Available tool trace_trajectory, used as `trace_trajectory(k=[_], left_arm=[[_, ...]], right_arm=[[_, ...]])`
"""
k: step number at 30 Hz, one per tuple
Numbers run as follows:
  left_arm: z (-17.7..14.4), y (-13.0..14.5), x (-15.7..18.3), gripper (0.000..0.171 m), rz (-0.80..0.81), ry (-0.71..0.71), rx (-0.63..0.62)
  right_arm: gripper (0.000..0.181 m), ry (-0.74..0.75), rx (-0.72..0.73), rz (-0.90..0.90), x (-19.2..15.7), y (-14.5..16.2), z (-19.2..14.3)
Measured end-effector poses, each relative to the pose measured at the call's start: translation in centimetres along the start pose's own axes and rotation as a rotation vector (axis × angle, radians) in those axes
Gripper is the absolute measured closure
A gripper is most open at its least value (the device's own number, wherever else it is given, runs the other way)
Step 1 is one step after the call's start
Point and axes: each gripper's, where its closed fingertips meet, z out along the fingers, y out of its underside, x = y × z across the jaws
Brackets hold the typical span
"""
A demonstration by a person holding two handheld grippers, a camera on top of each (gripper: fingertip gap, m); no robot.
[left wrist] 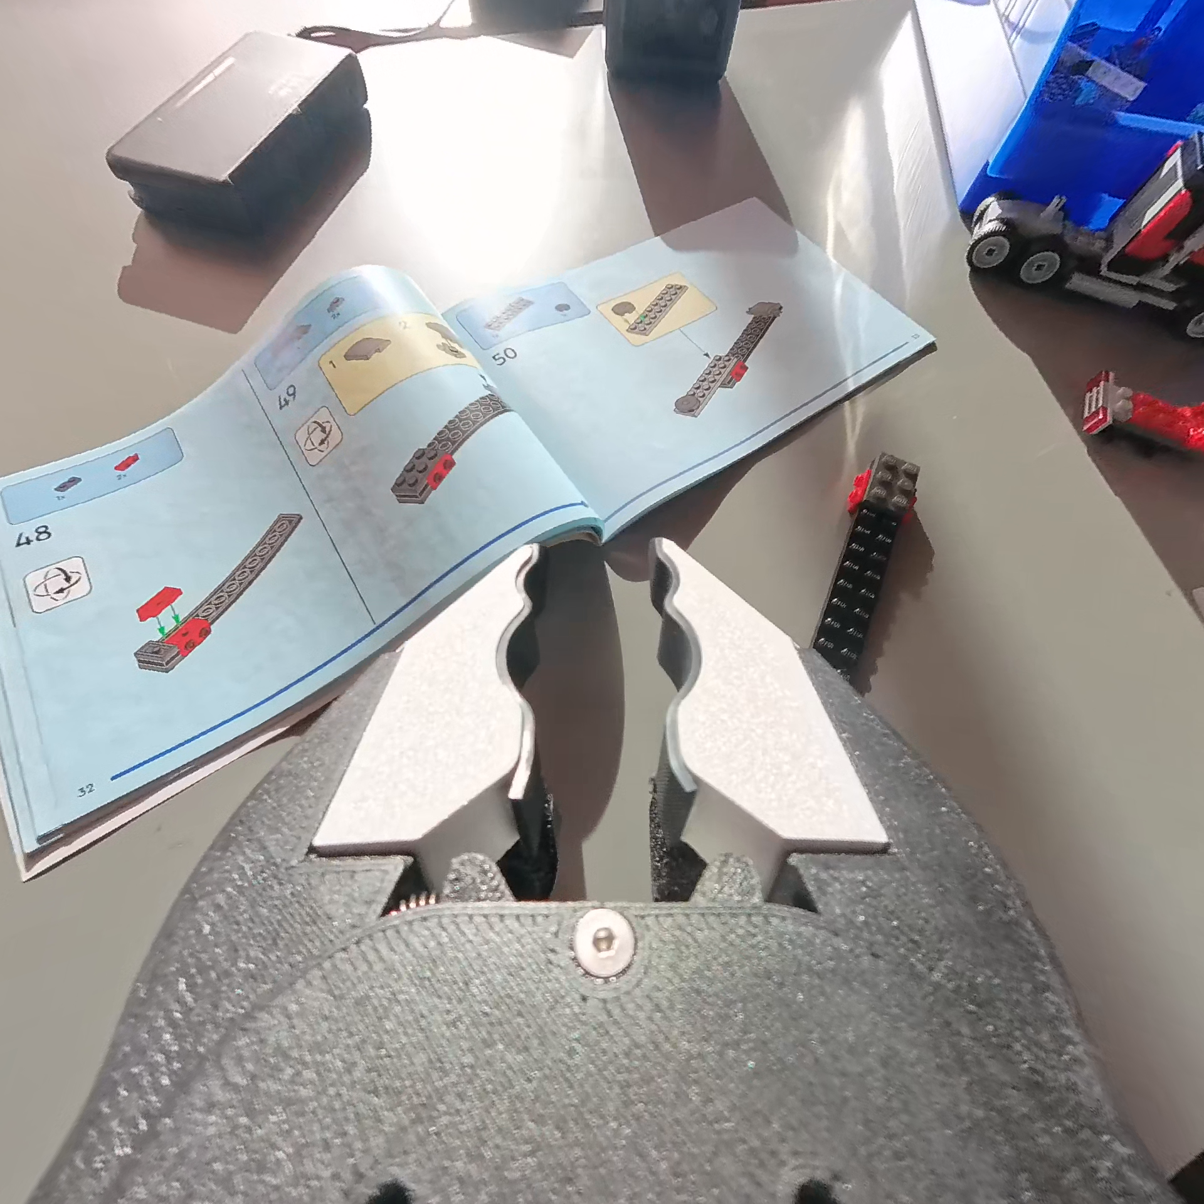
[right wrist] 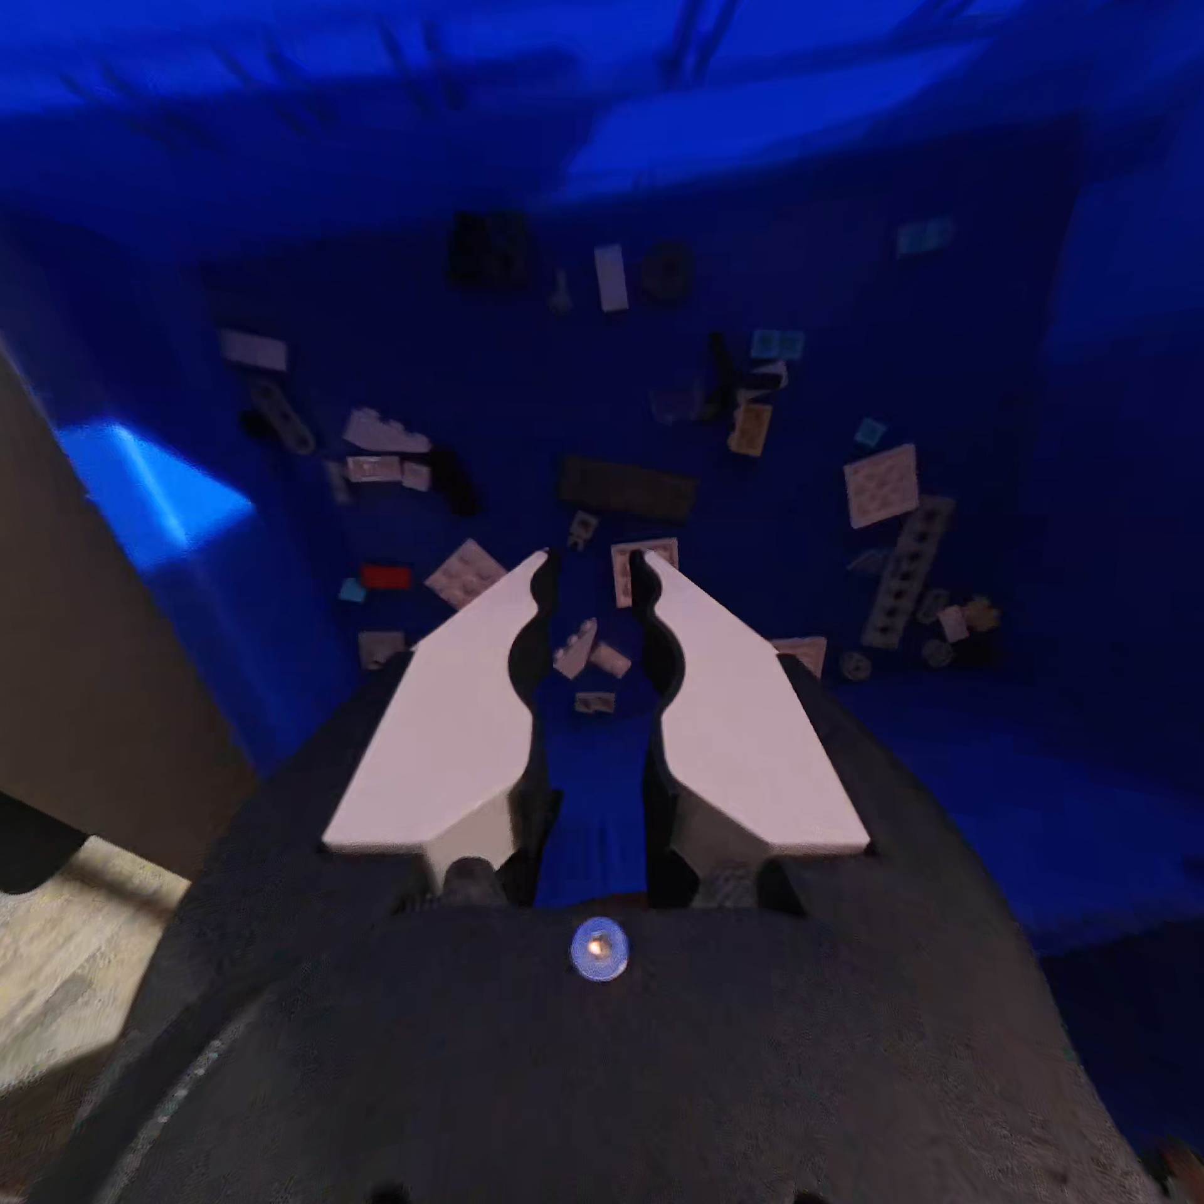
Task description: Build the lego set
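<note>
My left gripper (left wrist: 596, 554) is open and empty, held above the table at the near edge of the open instruction booklet (left wrist: 417, 469). A long black plate with a dark grey brick and red pieces at its far end (left wrist: 870, 560) lies on the table just right of it. A partly built red and black truck (left wrist: 1107, 241) stands at the far right, with a loose red part (left wrist: 1133, 417) in front of it. My right gripper (right wrist: 589, 557) is open and empty, held inside a blue bin (right wrist: 977, 749) over several loose pieces. A dark flat plate (right wrist: 627, 488) lies just beyond its tips.
A black box (left wrist: 241, 124) lies at the far left of the table and a dark object (left wrist: 671, 39) at the back middle. The blue bin (left wrist: 1094, 98) stands at the far right behind the truck. Light grey and white pieces (right wrist: 881, 485) are scattered over the bin floor. The left gripper's tips are roughly 60 cm from the right gripper's.
</note>
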Motion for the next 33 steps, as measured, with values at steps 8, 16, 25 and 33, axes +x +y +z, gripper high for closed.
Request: trace_trajectory(k=[8, 16, 25, 33], left_arm=[[0.2, 0.2, 0.0, 0.139, -0.017, 0.013, -0.017], [-0.2, -0.2, 0.0, 0.139, -0.023, 0.018, 0.014], [-0.6, -0.7, -0.1, 0.139, -0.047, 0.037, 0.058], [-0.7, -0.7, -0.1, 0.139, -0.084, 0.065, 0.061]], right_arm=[[0.155, -0.014, -0.097, -0.041, -0.1, 0.7, 2.0], [0.162, -0.027, -0.155, -0.09, -0.6, 0.1, 3.2], [0.17, -0.027, 0.001, -0.071, -2.2, -2.3, 0.0], [0.171, -0.288, 0.656, -0.237, -18.0, -13.7, -10.5]])
